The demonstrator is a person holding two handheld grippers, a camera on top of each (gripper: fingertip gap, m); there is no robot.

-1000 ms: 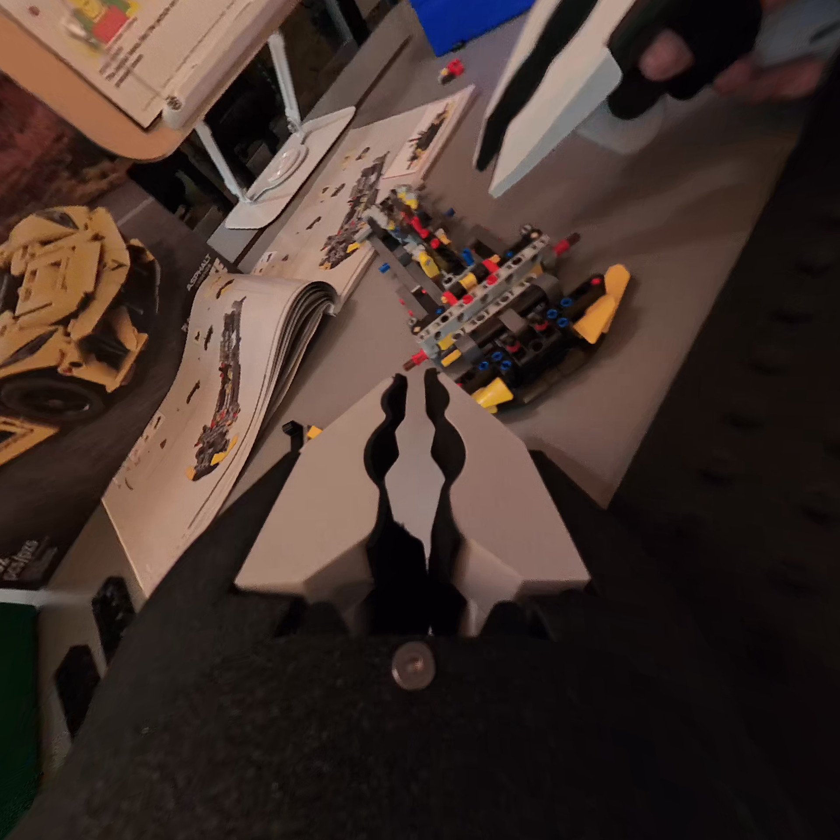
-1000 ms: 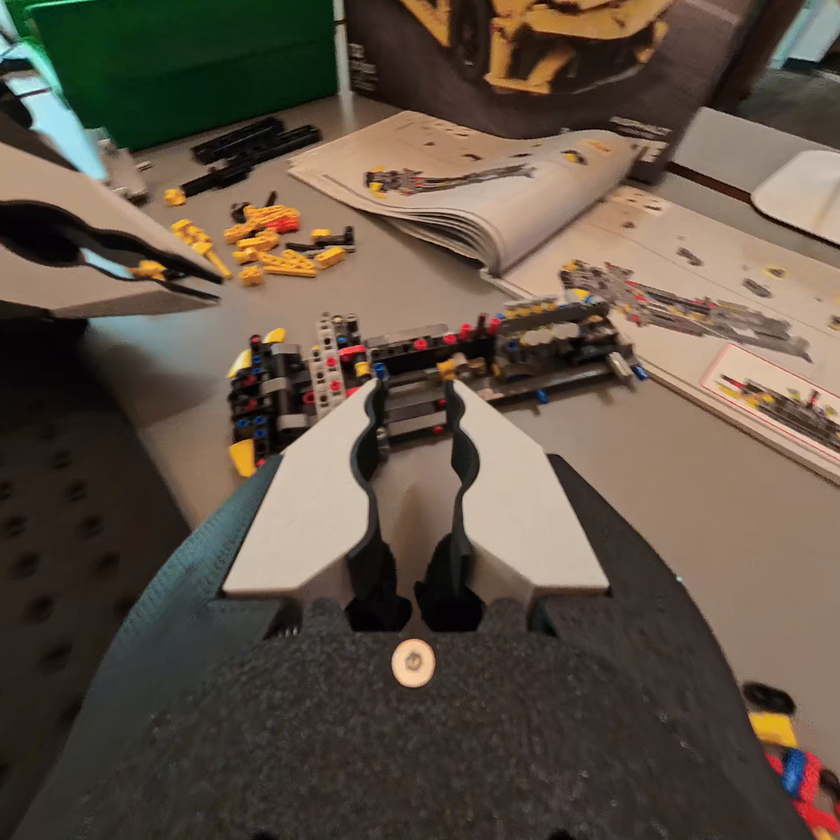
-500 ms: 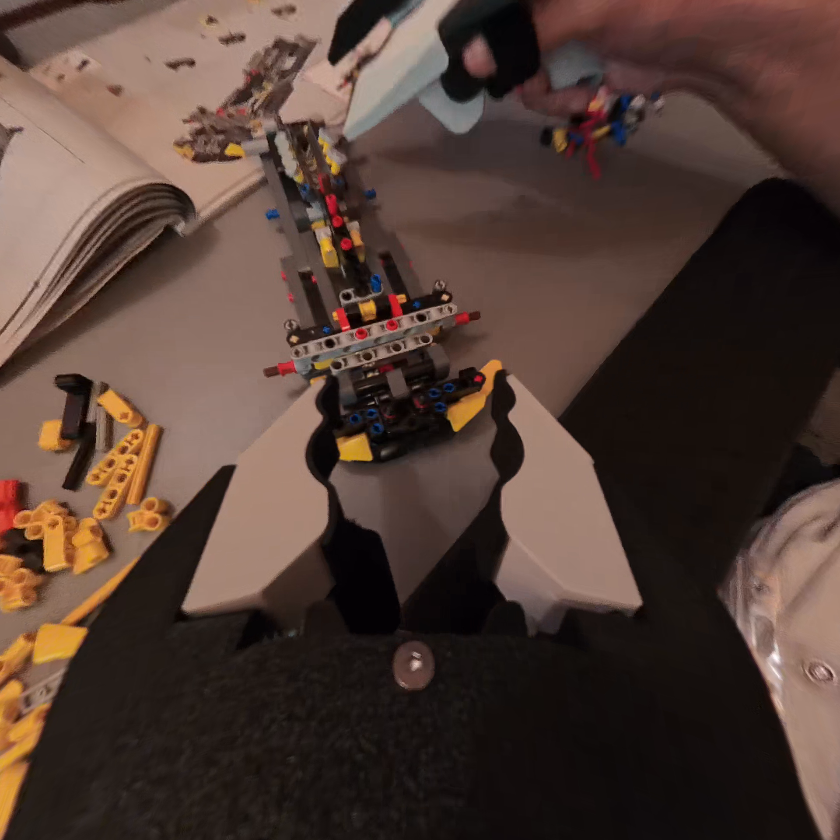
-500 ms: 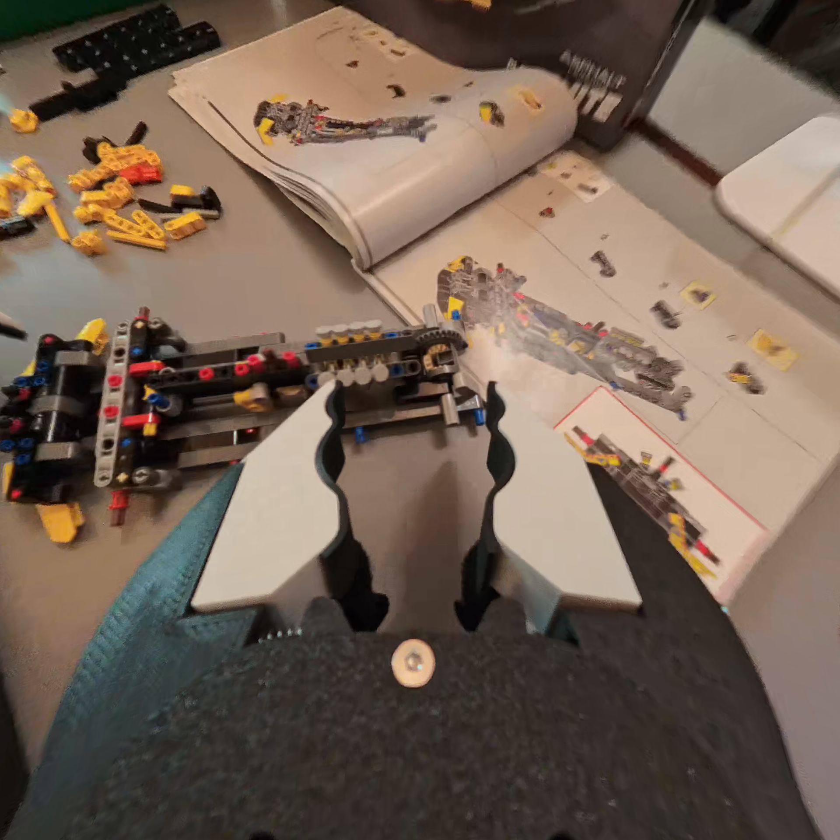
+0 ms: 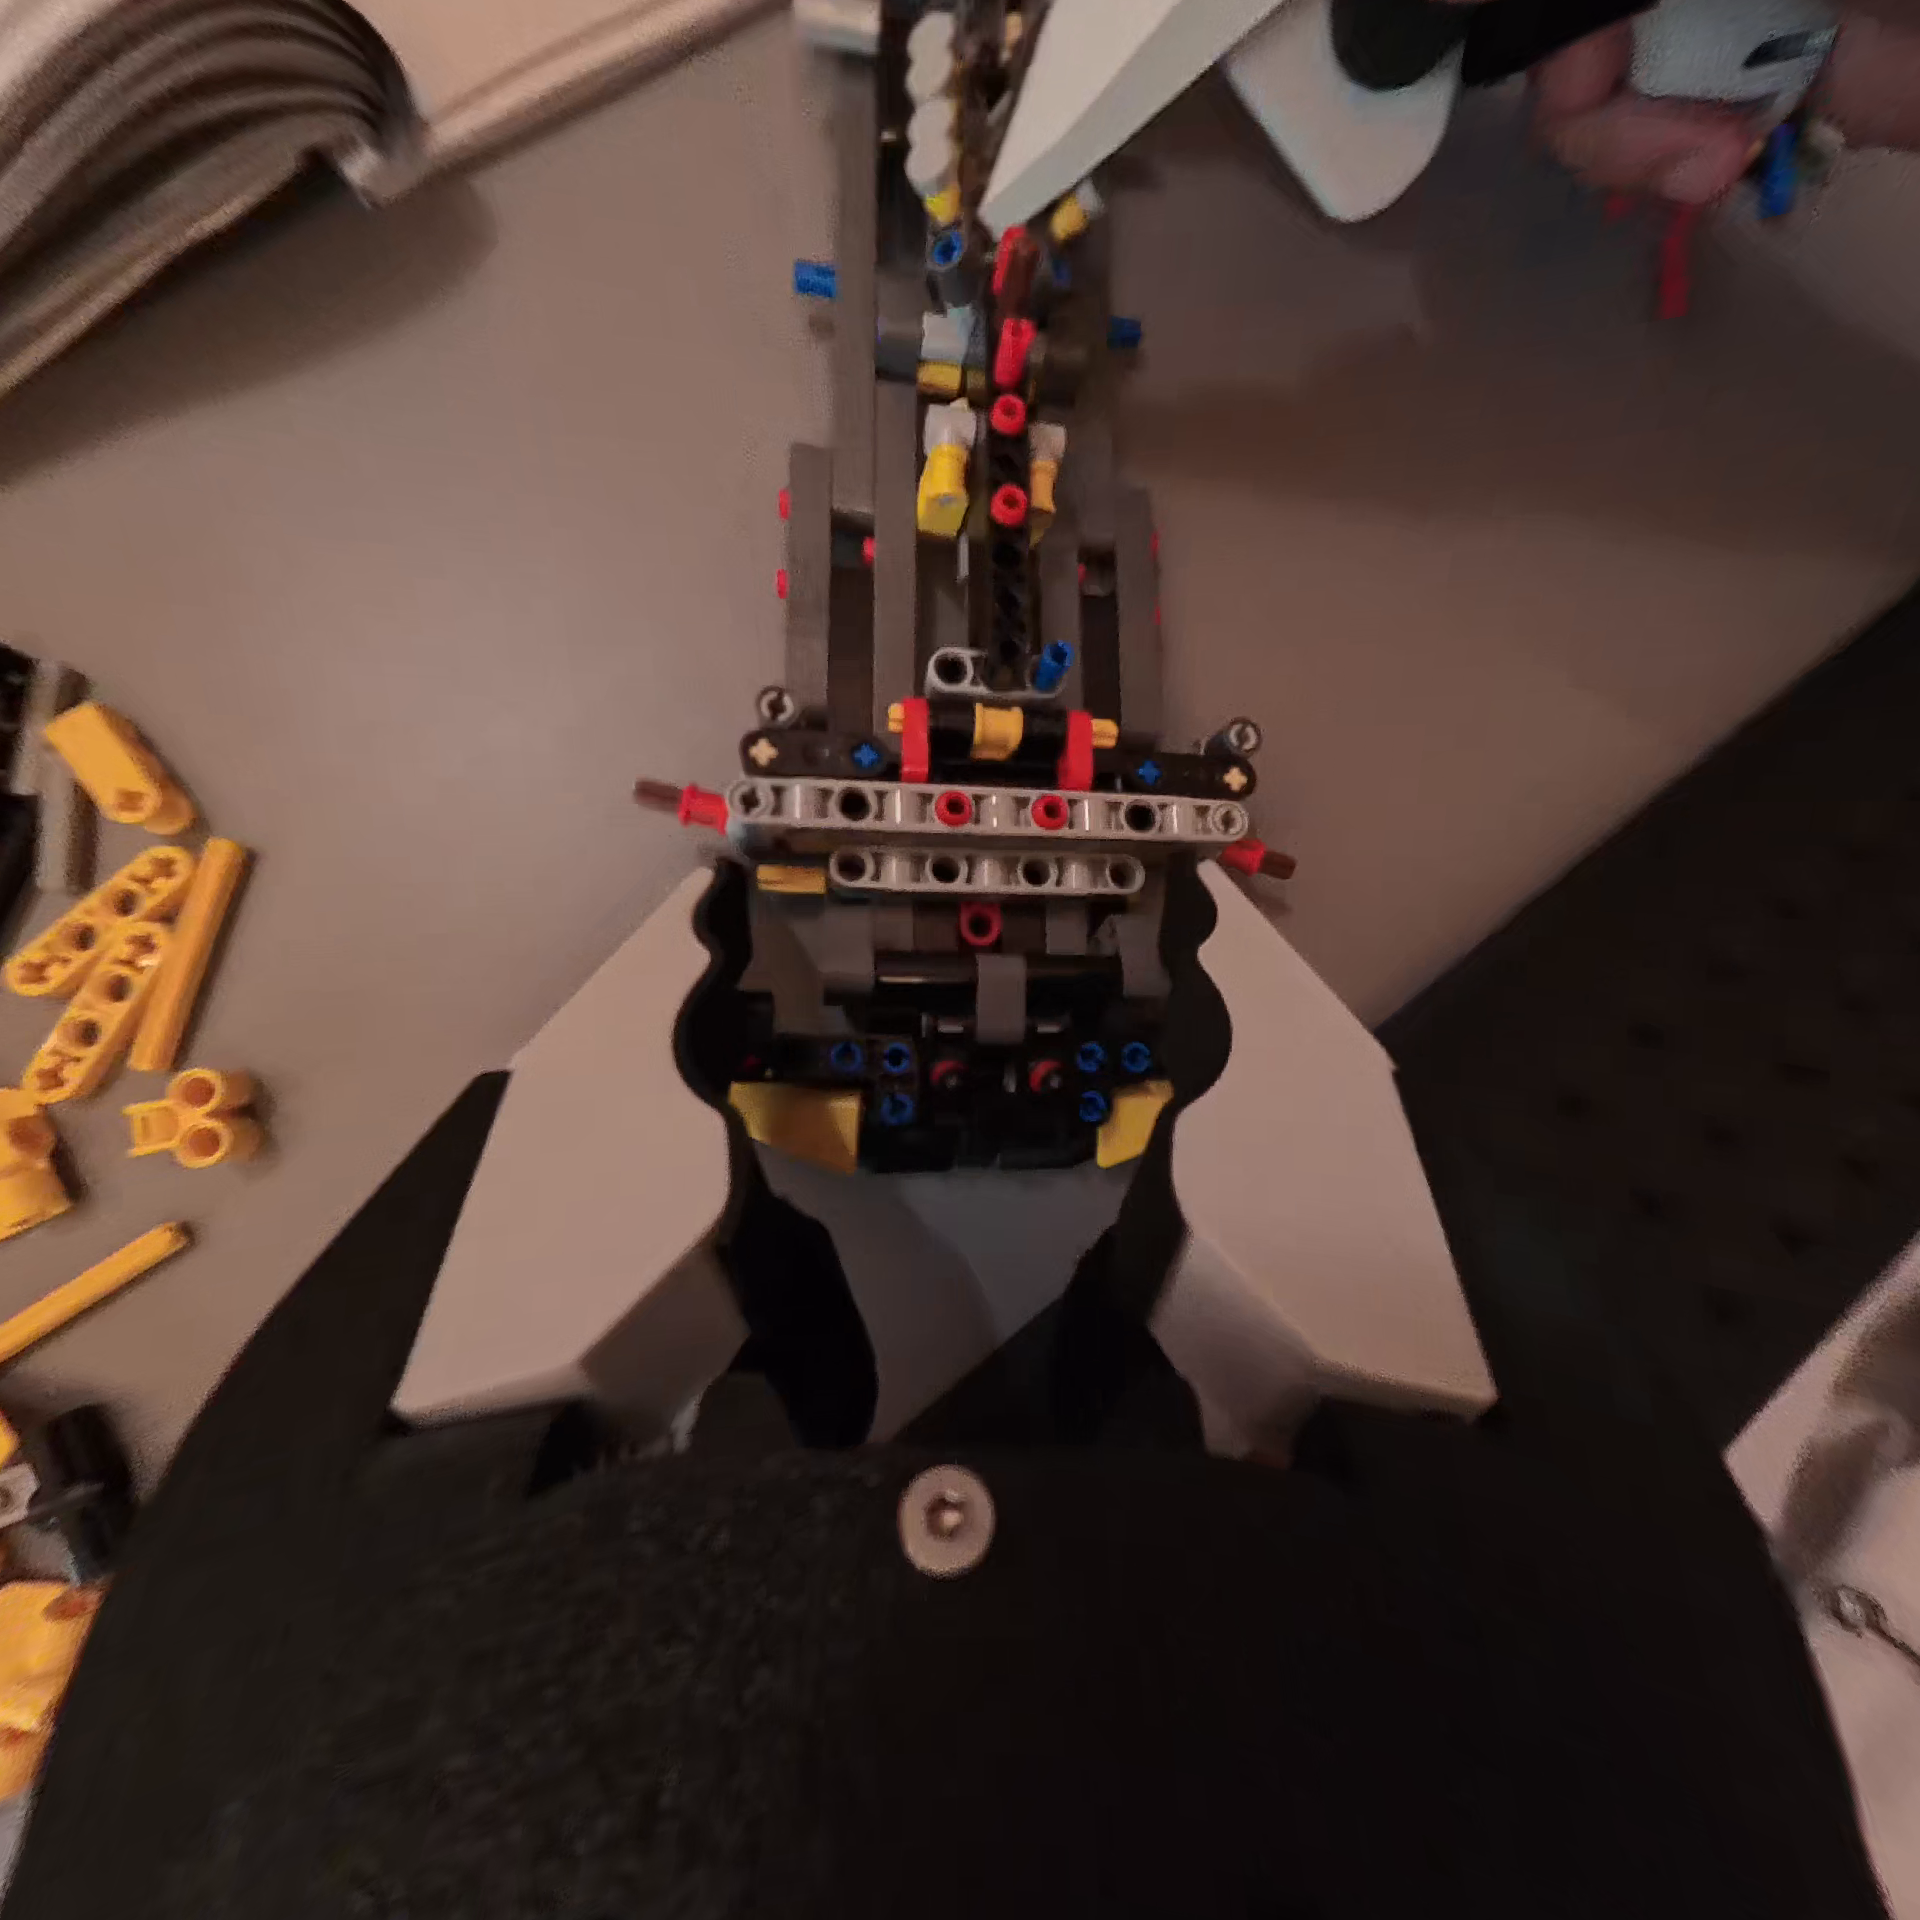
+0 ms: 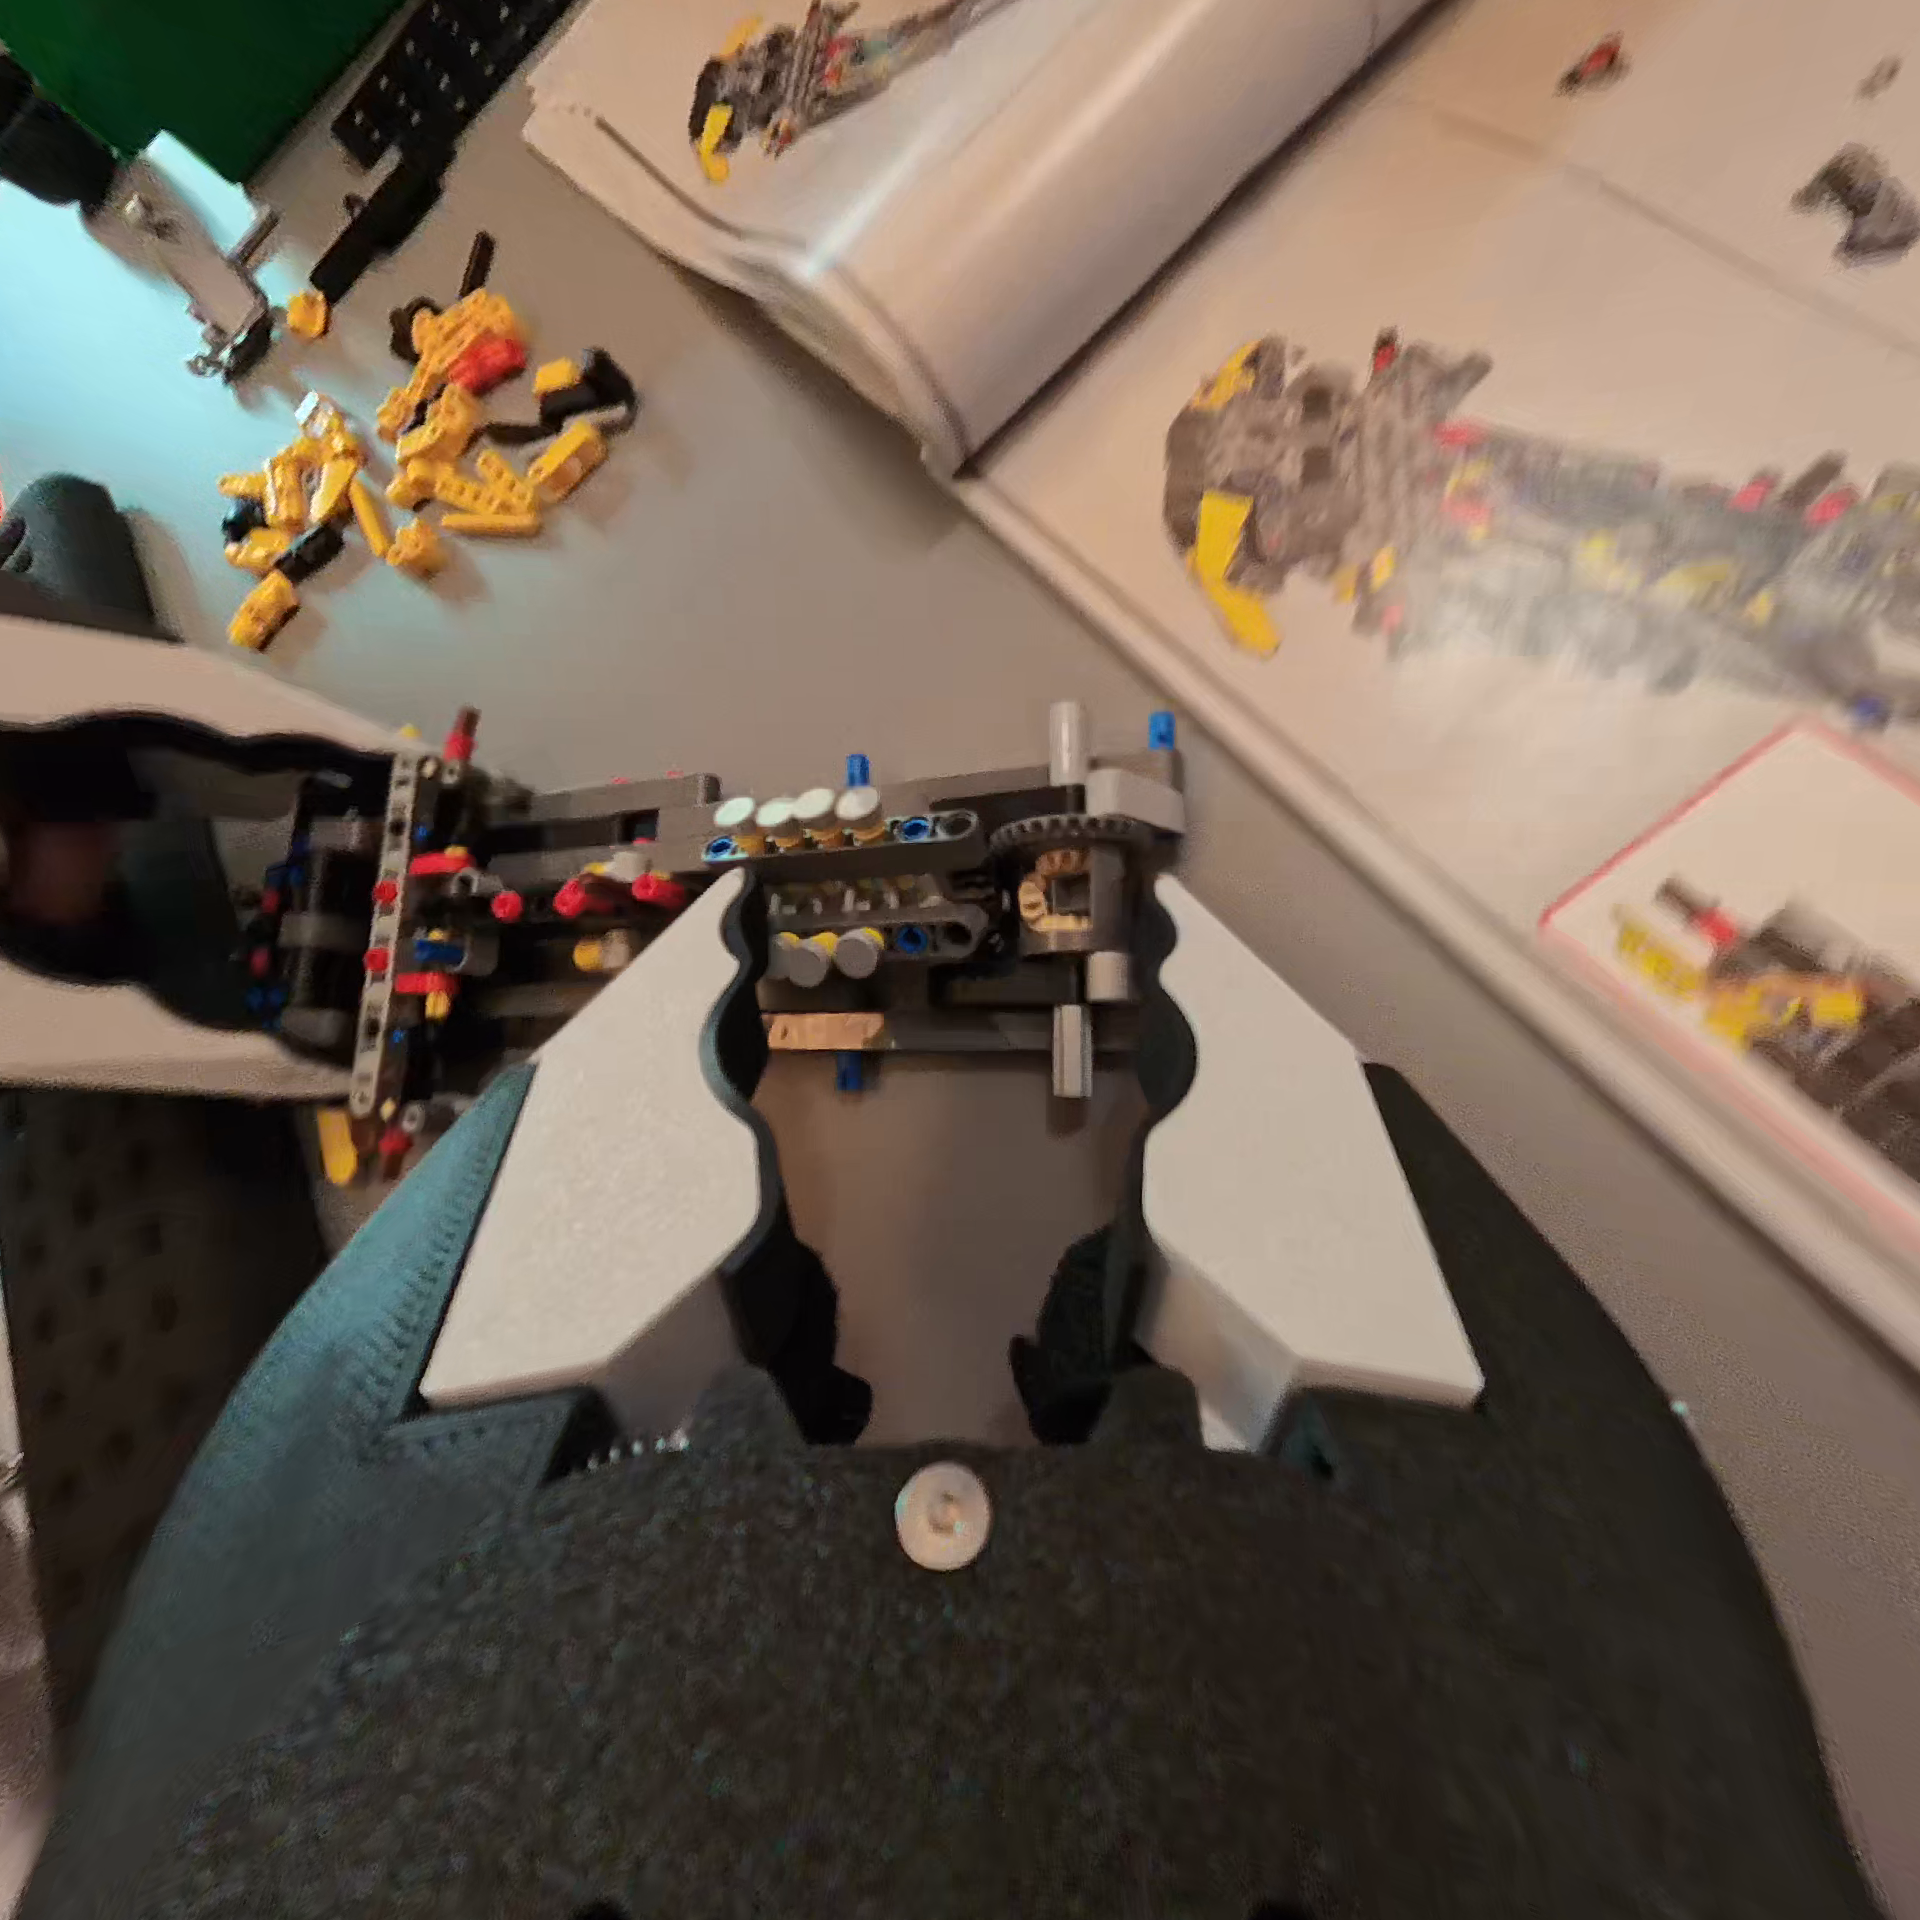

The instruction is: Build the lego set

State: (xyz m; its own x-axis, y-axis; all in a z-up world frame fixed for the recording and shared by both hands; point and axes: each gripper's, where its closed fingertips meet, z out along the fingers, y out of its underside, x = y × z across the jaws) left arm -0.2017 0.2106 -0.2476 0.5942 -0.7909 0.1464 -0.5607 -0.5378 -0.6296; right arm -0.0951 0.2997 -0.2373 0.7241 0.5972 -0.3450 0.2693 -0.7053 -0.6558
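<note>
the lego chassis (image 5: 987, 831) lies long on the grey worktop (image 5: 416, 582), its near end between the wide-spread left tongs (image 5: 961, 883), its far end between the wide-spread right tongs (image 6: 951, 904), loose yellow pieces (image 5: 114, 966) left, open instruction booklet (image 6: 1039, 208) beyond.

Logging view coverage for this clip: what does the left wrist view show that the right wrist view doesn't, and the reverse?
Only the left wrist view shows the chassis's yellow-cornered end between the left claw's open fingers, and a hand. Only the right wrist view shows the gear end between the right claw's open fingers, the manual's printed pages and a green bin. Both show the lego chassis, loose yellow pieces and the grey table.
</note>
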